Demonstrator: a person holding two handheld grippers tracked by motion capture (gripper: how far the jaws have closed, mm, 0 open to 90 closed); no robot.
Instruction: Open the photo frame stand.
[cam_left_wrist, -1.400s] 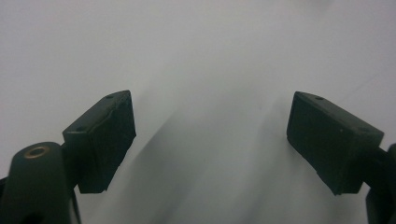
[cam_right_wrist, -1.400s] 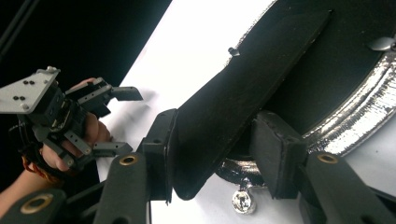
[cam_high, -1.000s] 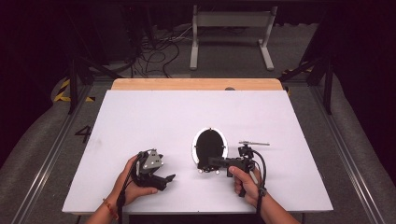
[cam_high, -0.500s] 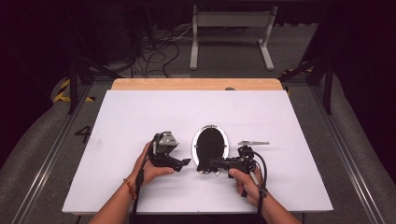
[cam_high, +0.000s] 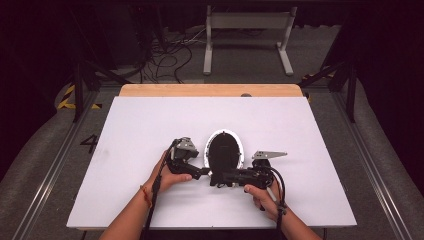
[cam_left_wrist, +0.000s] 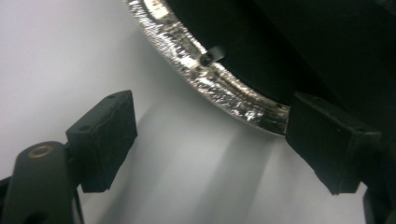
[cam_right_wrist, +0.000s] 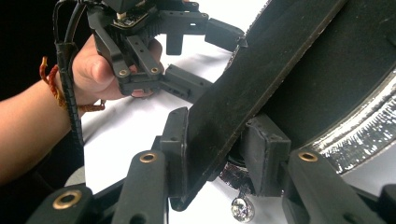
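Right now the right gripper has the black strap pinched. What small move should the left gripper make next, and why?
Probably ease the left gripper forward and close. Its jaws stand open, astride the silver rim but not touching it, while the right gripper holds the black strap.

An oval hand mirror (cam_high: 224, 151) lies near the middle of the white tabletop (cam_high: 150, 125), toward its 6 o'clock edge. Its face looks dark, ringed by a glittery silver rim (cam_left_wrist: 219, 84) that sparkles in the left gripper view. A flat black handle (cam_right_wrist: 261, 88) runs from the oval's 6 o'clock end and is tilted up off the surface. A small round sparkling stud (cam_right_wrist: 241, 208) shows beneath the handle's near end.
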